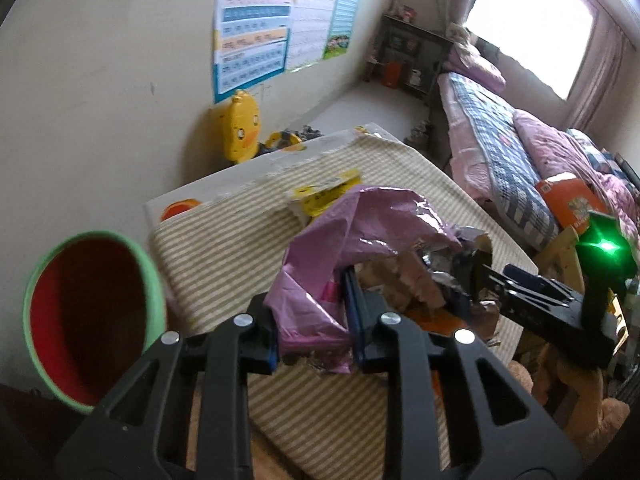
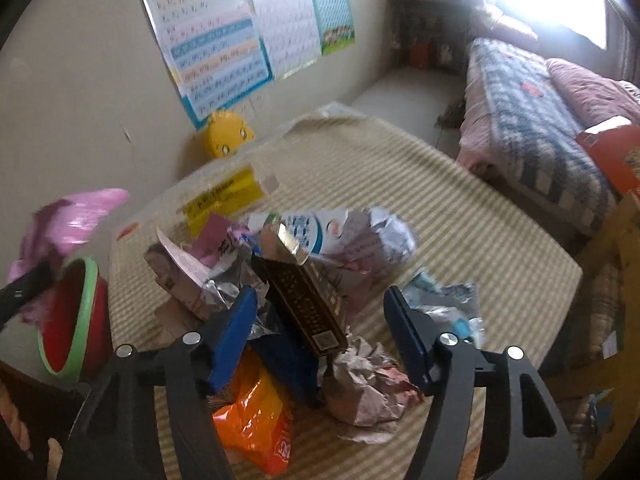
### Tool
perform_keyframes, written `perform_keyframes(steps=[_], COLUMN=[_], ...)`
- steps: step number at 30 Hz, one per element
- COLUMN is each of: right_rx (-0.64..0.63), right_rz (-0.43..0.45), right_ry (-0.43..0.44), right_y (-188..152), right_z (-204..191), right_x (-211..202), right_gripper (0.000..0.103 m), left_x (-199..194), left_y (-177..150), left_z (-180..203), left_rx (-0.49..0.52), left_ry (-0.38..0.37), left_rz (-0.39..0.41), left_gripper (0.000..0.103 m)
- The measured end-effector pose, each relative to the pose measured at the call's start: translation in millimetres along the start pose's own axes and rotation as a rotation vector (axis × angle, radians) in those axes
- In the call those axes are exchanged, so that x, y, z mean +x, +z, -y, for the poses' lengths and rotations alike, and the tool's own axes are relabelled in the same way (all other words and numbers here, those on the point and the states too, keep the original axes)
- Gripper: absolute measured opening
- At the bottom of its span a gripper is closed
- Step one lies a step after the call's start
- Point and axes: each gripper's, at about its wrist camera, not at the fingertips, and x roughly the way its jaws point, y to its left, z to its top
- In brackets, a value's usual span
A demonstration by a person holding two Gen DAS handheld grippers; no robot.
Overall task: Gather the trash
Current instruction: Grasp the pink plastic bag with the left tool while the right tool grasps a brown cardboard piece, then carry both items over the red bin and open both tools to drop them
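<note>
Gripping a crumpled pink plastic bag [image 1: 320,264] in my left gripper [image 1: 316,344], pads clamped tight on it, lifted over the striped cloth [image 1: 224,248]. Red bin with green rim [image 1: 92,320] sits just left of the table edge. My right gripper [image 2: 320,328] hangs part open over the trash pile [image 2: 288,280]; a dark flat box [image 2: 308,304] stands tilted between its blue pads, not pinched. Orange snack wrapper [image 2: 256,412] and crumpled paper [image 2: 368,392] lie below it.
</note>
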Motion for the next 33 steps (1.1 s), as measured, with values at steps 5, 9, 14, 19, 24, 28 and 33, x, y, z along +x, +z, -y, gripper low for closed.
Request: perform_keyframes(steps=[5, 9, 14, 19, 24, 28, 33], right_rx=[0.022, -0.007, -0.034, -0.091, -0.162, -0.198, -0.251], right_rz=[-0.001, 0.086, 0.196, 0.170, 0.033, -0.094, -0.165], right_ry=[0.020, -0.016, 0.016, 0.197, 0.355, 0.460, 0.514], right_y=[-2, 4, 17, 28, 21, 7, -3], right_z=[0, -11, -38, -103, -184, -247, -303], right_x=[-5, -39, -85, -87, -46, -6, 23], right_gripper=[0.025, 0.024, 0.023, 0.024, 0.024, 0.024, 0.026], left_x=[-5, -9, -17, -22, -26, -25, -25], left_y=[-4, -5, -10, -26, -49, -67, -83], left_z=[-22, -41, -77, -128, -187, -226, -250], left_rx=[-0.054, -0.091, -0.133, -0.204, -0.277, -0.343, -0.387], left_ry=[0.014, 0.029, 0.087, 0.183, 0.313, 0.392, 0.428], left_rz=[0.009, 0.027, 0.055, 0.044, 0.009, -0.046, -0.082], left_gripper=[0.025, 0.025, 0.025, 0.025, 0.025, 0.025, 0.032])
